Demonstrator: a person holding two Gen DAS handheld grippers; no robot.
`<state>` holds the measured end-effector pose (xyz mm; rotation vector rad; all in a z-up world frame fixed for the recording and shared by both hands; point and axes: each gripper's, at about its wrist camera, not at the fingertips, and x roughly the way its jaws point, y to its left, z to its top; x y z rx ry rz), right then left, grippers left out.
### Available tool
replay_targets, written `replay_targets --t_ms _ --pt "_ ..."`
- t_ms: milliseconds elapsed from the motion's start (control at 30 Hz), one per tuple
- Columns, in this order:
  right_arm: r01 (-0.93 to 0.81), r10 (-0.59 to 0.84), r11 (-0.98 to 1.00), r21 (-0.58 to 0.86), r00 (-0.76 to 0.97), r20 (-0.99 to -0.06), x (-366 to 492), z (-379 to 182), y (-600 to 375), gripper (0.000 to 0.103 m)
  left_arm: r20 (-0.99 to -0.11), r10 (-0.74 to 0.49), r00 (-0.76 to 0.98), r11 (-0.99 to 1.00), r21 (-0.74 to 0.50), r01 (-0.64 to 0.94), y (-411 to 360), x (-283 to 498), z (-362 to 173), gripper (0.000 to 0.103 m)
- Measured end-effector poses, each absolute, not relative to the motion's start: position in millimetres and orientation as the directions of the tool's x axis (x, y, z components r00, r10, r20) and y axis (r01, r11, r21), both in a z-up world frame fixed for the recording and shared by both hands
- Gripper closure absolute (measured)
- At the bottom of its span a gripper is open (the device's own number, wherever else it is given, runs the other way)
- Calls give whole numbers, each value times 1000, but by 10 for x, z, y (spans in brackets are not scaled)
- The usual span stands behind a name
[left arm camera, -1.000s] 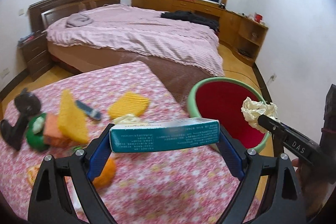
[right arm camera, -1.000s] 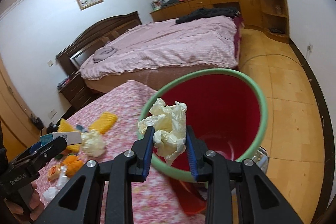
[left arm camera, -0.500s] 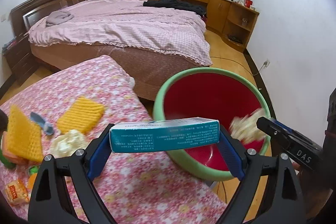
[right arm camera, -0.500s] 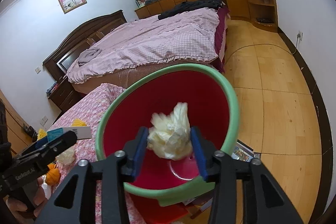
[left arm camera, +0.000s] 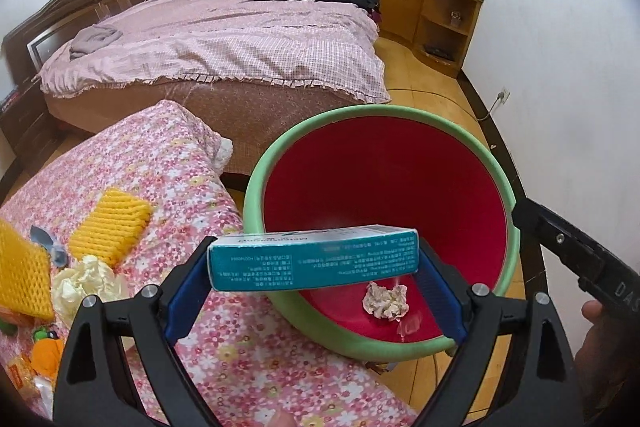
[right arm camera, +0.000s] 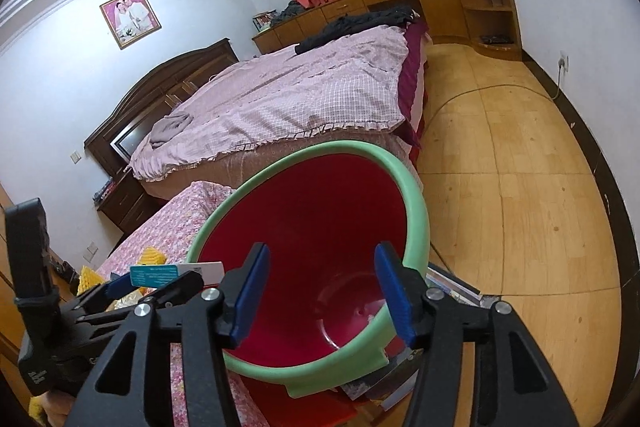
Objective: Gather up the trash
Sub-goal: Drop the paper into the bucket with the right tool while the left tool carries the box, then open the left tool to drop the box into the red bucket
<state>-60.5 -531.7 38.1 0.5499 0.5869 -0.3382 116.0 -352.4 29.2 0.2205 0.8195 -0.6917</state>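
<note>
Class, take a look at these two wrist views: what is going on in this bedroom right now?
A person is clearing trash off a floral-covered table with two hand-held grippers. The left gripper holds a teal carton endwise, over the near rim of a red bin with a green rim. The right gripper is above the bin with nothing between its opening jaws. A crumpled paper wad lies in the bin. Another wad and yellow foam nets remain on the table.

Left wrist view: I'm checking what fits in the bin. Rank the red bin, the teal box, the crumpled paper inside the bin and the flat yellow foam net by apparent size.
1. red bin
2. teal box, though nearness to the camera enlarges it
3. yellow foam net
4. crumpled paper
</note>
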Motion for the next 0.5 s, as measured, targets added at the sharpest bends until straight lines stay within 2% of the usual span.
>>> replay_targets --t_ms 500 --pt "460 -167 800 386 787 -594 -716 438 -5283 44 -693 -516 503 748 -80 659 -3435 1017 458 7"
